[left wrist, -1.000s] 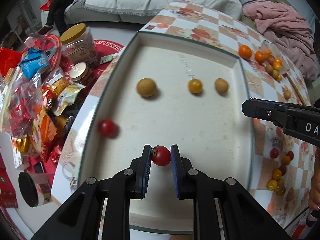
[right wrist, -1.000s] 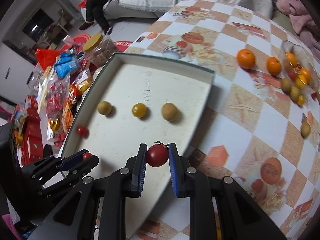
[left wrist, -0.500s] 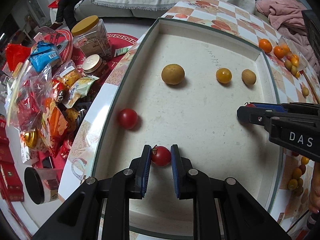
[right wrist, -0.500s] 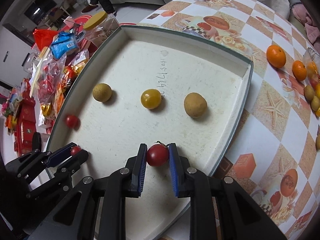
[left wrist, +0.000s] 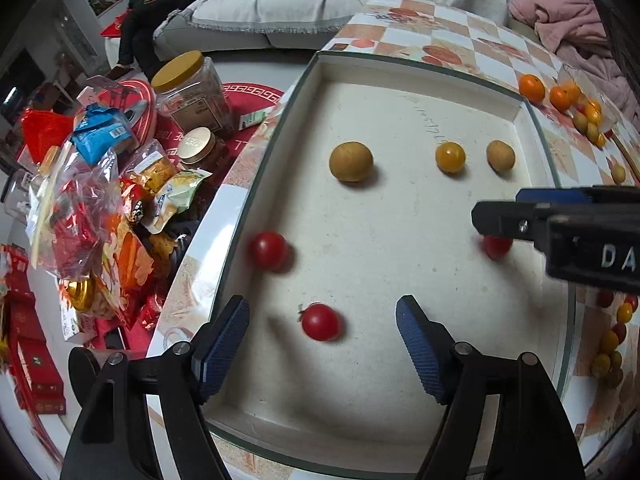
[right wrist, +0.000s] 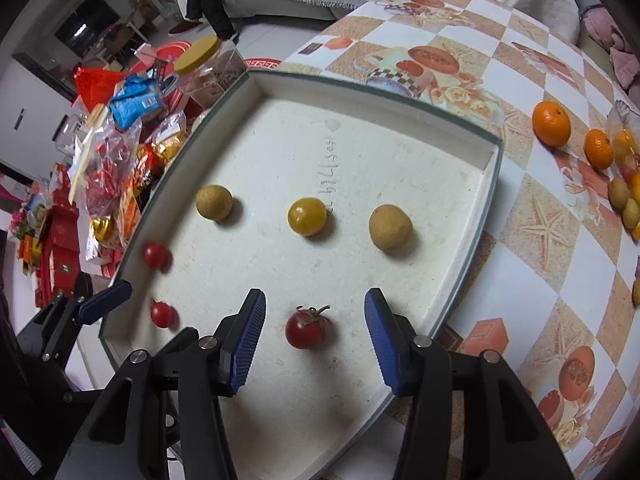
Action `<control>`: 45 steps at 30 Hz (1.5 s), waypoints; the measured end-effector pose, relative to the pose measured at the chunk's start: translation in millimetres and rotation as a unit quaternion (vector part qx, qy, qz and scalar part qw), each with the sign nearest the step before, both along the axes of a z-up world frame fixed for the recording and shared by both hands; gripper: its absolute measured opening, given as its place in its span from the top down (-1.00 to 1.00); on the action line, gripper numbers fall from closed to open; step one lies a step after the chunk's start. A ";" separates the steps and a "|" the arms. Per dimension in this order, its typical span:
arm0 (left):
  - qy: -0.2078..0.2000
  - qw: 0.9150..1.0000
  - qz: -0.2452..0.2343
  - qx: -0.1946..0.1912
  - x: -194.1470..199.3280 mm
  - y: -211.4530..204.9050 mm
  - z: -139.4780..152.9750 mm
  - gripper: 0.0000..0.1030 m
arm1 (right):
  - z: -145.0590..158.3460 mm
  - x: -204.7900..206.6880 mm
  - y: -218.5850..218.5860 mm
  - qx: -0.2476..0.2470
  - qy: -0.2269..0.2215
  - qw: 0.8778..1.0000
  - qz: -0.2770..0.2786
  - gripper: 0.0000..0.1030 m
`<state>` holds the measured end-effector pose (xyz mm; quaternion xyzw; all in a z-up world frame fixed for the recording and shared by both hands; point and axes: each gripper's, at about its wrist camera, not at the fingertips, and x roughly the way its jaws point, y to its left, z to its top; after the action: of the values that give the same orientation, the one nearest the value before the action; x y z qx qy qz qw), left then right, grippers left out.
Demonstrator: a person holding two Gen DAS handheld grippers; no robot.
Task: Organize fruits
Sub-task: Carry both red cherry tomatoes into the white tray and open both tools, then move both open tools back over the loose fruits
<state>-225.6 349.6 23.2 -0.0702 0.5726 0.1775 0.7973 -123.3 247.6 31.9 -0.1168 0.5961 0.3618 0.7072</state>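
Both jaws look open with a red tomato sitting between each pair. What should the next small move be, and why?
Probably lift both grippers straight back from the tray and go for more fruit. The left gripper and right gripper stand open, and each tomato rests on the tray floor, clear of the pads. Loose fruit still lies on the tablecloth, such as the orange.

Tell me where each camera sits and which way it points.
Left wrist: on the left gripper, open, facing the white tray; a stemmed red cherry tomato lies between its fingers.
Right wrist: on the right gripper, open, facing the same tray from its right side, around a bigger red tomato.
Shared: tray, its fruits, each other's gripper.
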 end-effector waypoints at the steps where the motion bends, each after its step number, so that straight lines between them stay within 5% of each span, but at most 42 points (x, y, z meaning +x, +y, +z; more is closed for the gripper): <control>1: 0.007 1.000 -0.002 0.000 1.1 -0.5 -1.8 -0.49 | 2.7 0.9 -1.5 0.004 -0.001 1.000 -0.003 -0.16; 7: 0.015 1.000 -0.023 -0.002 8.2 -14.0 0.9 -0.49 | 25.8 9.3 -20.1 0.034 -0.013 0.999 -0.031 -0.55; 17: -0.014 0.995 -0.102 -0.001 39.4 -65.6 27.7 -0.49 | 37.4 34.9 -107.5 0.023 -0.026 0.989 -0.142 -0.55; 30: -0.019 0.973 -0.230 -0.032 67.4 -165.0 34.4 -0.49 | 17.6 40.3 -229.5 -0.033 -0.015 0.963 -0.266 -0.55; 45: 0.012 0.970 -0.233 -0.063 77.1 -203.5 -0.3 -0.49 | 6.6 54.7 -255.1 -0.040 -0.021 0.960 -0.275 -0.55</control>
<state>-148.5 146.1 22.9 0.0168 0.5932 -0.0489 0.8034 -68.6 -7.5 38.5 0.0161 0.6046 0.1263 0.7863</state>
